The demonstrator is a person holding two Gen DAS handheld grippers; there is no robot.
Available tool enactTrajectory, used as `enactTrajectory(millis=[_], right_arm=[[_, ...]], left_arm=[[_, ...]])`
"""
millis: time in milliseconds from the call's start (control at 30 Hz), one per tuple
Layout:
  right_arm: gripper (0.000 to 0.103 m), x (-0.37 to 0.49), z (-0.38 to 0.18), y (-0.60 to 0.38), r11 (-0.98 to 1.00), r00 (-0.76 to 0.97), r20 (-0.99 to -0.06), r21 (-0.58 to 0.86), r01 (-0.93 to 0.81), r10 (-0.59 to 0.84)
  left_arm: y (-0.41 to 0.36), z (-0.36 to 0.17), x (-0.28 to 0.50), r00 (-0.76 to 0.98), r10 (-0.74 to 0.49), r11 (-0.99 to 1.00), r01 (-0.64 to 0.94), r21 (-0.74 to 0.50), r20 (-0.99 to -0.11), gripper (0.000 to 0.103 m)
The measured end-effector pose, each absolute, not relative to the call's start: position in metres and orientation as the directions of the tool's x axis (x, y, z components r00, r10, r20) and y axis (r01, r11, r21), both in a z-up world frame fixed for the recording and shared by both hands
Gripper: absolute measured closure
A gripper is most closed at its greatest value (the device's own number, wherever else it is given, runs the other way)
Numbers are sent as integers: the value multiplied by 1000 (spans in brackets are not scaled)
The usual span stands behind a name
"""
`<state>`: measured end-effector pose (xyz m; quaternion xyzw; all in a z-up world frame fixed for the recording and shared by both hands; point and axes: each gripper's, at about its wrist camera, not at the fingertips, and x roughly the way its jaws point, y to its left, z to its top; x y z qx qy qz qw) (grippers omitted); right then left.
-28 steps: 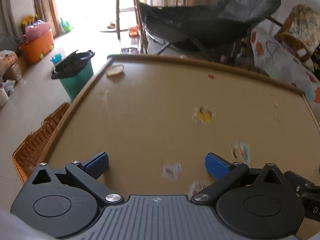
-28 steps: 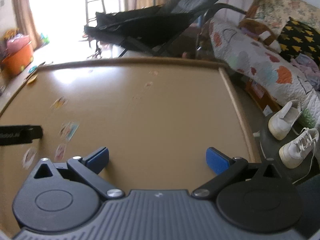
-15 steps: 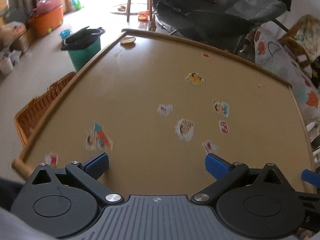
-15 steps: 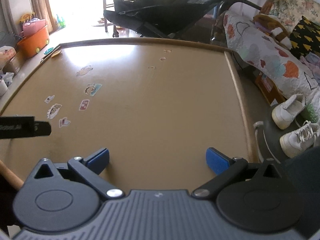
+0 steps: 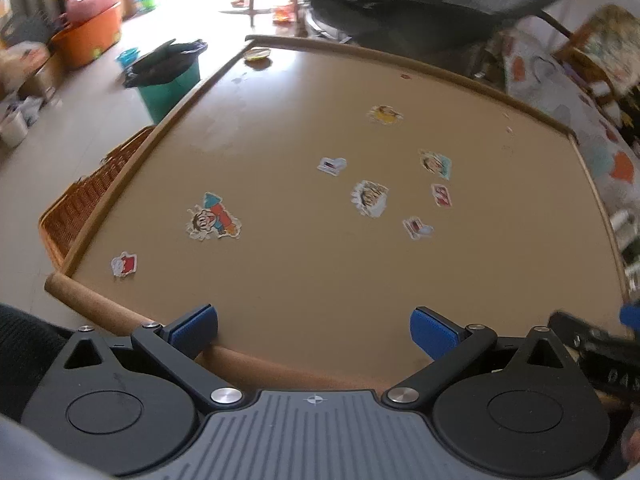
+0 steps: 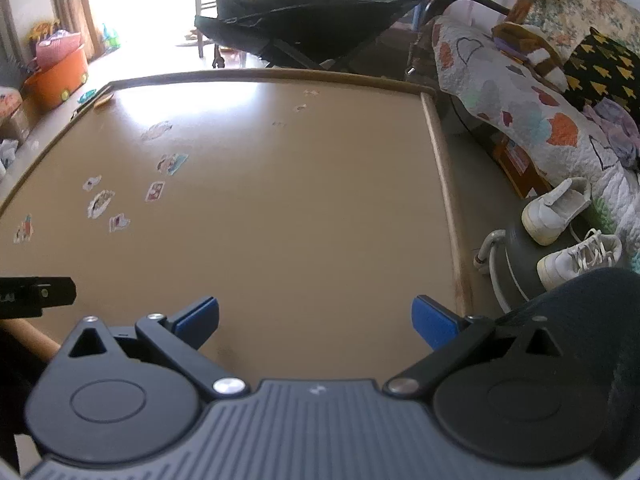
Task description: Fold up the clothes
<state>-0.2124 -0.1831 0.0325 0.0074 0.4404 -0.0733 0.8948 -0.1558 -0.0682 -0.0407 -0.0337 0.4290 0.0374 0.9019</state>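
I am holding my left gripper [image 5: 314,330] wide open and empty over the table [image 5: 304,280]; my right gripper [image 6: 315,328] is gaping empty too. No clothes showing (stickers [image 5: 214,218] only), so I risk grabbing nothing.

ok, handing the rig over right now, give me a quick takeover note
Left gripper: open, empty, over the near edge of the table.
Right gripper: open, empty, over the table's near right part.
Clothes: none on the table in either view; only stickers on the top.
Done: nothing folded is visible.
Left: find a garment, lay it on the table, fold it.
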Motion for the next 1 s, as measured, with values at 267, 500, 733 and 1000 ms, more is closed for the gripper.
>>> enactTrajectory(millis=[267, 500, 733, 1000], right_arm=[[0, -212, 39, -163, 992, 563, -820, -48, 114, -105], [0, -212, 37, -184, 995, 554, -830, -12, 95, -63], [0, -214, 36, -193, 996, 560, -827, -4, 87, -52], [0, -213, 28, -201, 998, 567, -823, -3, 69, -42]], left_arm=[[-89, -41, -212, 622, 45, 998, -61, 9, -781, 0], [-121, -27, -265, 610, 52, 998, -69, 12, -791, 0], [-123, -1, -252, 578, 35, 999, -49, 8, -815, 0], [-26, -2, -227, 574, -7, 1000, 13, 1, -819, 0]])
